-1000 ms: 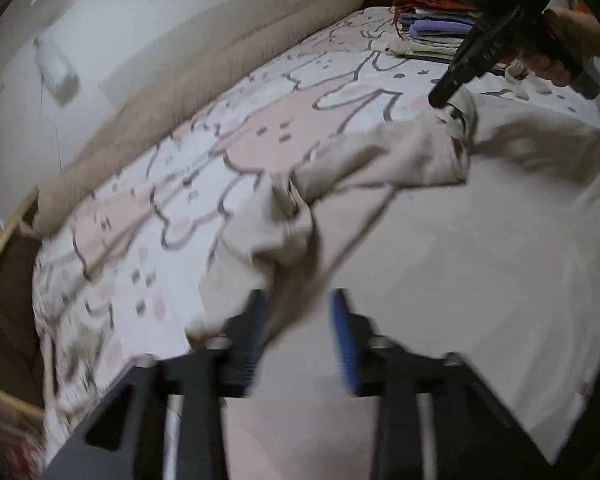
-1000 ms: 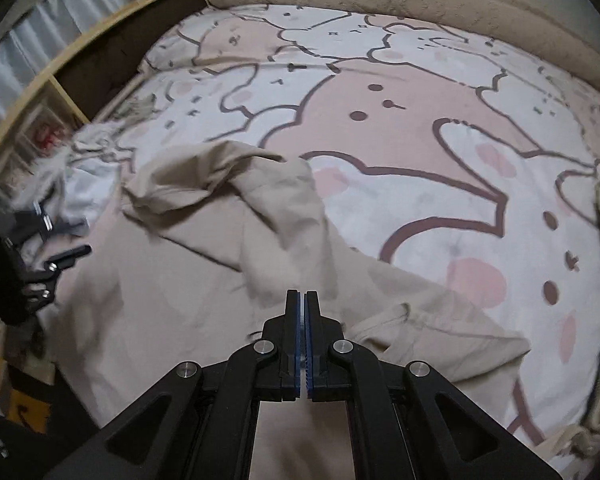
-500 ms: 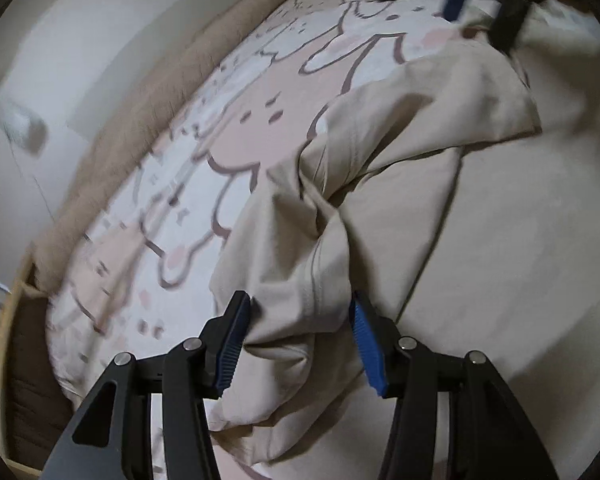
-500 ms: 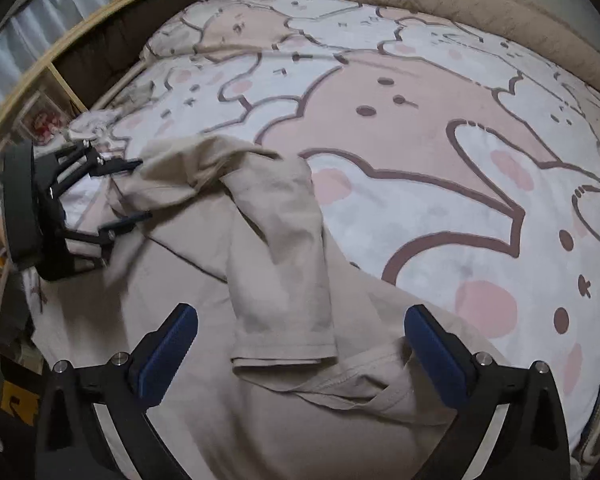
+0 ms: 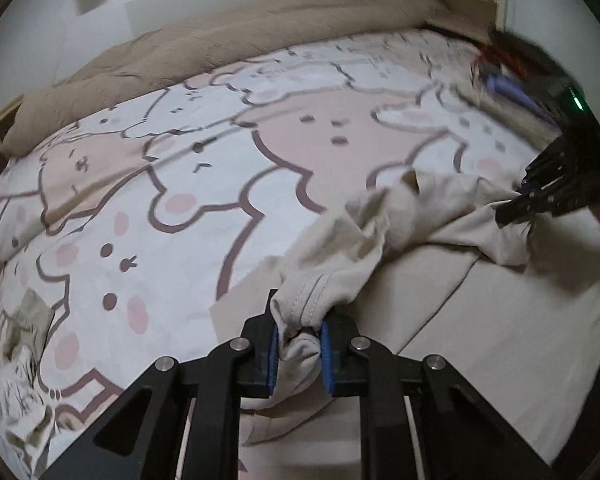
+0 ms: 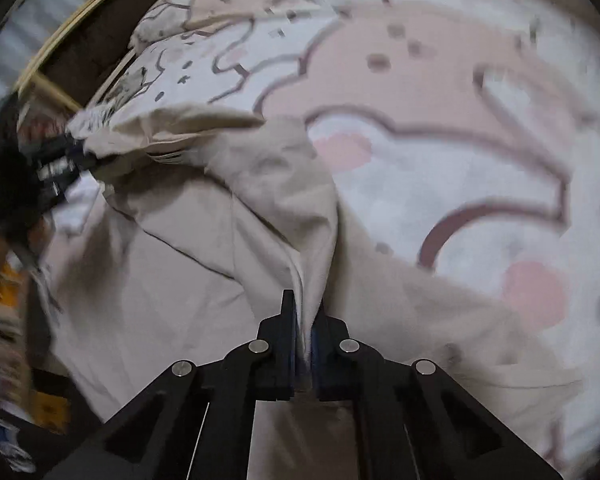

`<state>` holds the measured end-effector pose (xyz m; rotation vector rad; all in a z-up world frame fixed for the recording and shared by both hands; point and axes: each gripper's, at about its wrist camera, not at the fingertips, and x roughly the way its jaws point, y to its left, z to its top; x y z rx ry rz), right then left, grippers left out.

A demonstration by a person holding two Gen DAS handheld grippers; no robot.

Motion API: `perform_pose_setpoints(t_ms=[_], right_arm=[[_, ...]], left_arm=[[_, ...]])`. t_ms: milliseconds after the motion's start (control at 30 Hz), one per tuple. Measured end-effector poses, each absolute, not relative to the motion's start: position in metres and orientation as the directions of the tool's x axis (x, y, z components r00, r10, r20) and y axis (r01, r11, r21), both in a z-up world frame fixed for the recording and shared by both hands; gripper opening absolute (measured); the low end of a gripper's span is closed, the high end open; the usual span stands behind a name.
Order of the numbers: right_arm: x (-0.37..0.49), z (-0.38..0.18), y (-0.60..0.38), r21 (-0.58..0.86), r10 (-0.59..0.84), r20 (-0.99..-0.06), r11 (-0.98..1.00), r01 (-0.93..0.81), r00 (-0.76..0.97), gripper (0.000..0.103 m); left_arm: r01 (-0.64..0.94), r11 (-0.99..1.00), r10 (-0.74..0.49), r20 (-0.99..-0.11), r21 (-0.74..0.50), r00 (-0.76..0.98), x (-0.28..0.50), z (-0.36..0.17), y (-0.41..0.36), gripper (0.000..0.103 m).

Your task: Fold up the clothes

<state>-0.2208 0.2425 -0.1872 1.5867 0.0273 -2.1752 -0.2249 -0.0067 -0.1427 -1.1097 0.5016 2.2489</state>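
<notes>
A beige garment [image 5: 480, 312] lies spread over the bed, its upper edge bunched into a ridge. My left gripper [image 5: 299, 350] is shut on a hemmed corner of that garment, cloth bulging between the blue pads. My right gripper [image 6: 306, 344] is shut on another pinch of the beige garment [image 6: 276, 200], and a taut fold runs up from it. Each gripper shows in the other's view: the right gripper [image 5: 540, 200] at the far right, the left gripper [image 6: 60, 160] at the far left, both at the ridge's ends.
The bed sheet [image 5: 204, 184] carries a pink and white cartoon animal print. A tan blanket roll [image 5: 220, 48] lines the wall side. Folded clothes [image 5: 512, 80] are stacked at the far right corner. Crumpled pale cloth [image 5: 16, 392] sits at the bed's left edge.
Both grippers stood open half a second ago and have closed on the beige garment. The held edge now lifts into a stretched ridge between them.
</notes>
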Motion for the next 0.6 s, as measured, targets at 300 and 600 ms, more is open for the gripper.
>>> perform_pose_setpoints(t_ms=[300,600], right_arm=[[-0.145,-0.039,0.231,-0.593,0.046,-0.632,-0.671,0.445,-0.773,0.005],[0.018,-0.098,0.230,-0.748,0.091,-0.604,-0.405,0.525,-0.791,0.005]], left_arm=[[-0.665,-0.728,0.370,-0.724,0.164,-0.582,-0.151,-0.067,-0.023,0.016],[-0.720,-0.673,0.337,-0.797,0.169,-0.502,-0.027,-0.110,-0.017,0.016]])
